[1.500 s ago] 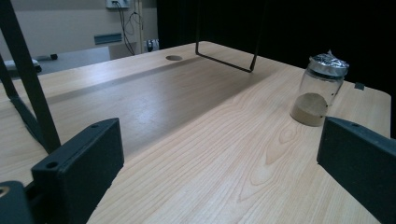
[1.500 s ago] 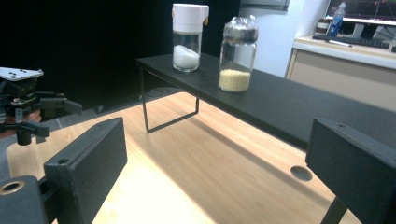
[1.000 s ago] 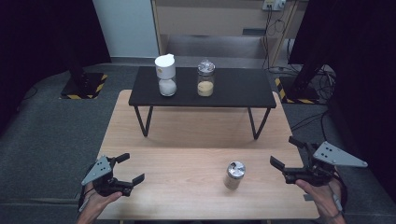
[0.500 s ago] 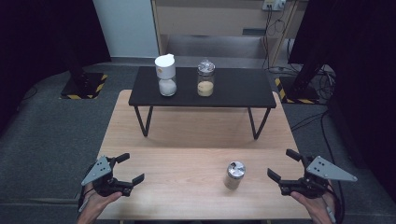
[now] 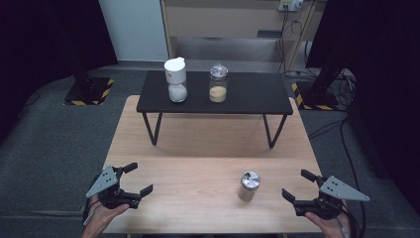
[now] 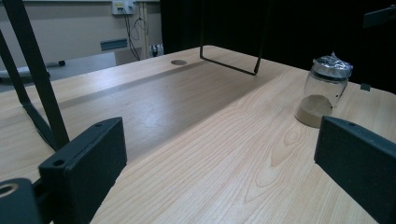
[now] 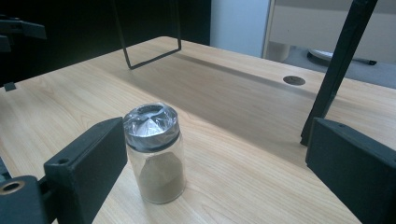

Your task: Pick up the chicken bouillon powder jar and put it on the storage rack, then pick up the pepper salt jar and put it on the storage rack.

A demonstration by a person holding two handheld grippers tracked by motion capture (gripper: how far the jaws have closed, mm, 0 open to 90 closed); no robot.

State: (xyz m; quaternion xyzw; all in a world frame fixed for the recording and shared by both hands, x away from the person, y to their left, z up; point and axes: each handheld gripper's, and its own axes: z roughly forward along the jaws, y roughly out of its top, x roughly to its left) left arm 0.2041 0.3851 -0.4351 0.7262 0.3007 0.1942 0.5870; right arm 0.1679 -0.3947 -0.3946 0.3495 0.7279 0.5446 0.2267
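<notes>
On wooden table (image 5: 198, 148), small glass jar (image 5: 248, 186) w/ foil-wrapped lid stands upright near front edge, right of centre; brown powder fills bottom part. That jar = landmark for the rest.

R gripper (image 5: 300, 189) sits just right of jar, apart from it, jaws spread wide, nothing between them. Right gripper view: jar (image 7: 154, 154) stands ahead between the jaws, close to the left one, not touching as far as can be judged. L gripper (image 5: 139, 179) well left of jar, also wide and empty; left gripper view has jar (image 6: 323, 91) far off toward its right jaw.

Behind jar, well apart: black low shelf (image 5: 216, 94) on thin legs, standing on the table. On it a white-topped container (image 5: 176, 79) w/ white contents and a glass jar w/ yellowish contents (image 5: 218, 83), side by side, both upright.

Progress, judged: early. Nothing grasped, nothing lifted, jar lid on. R looks lined up for approach on the jar; closing in, grip and whatever follows (likely move to shelf) all left to do.
</notes>
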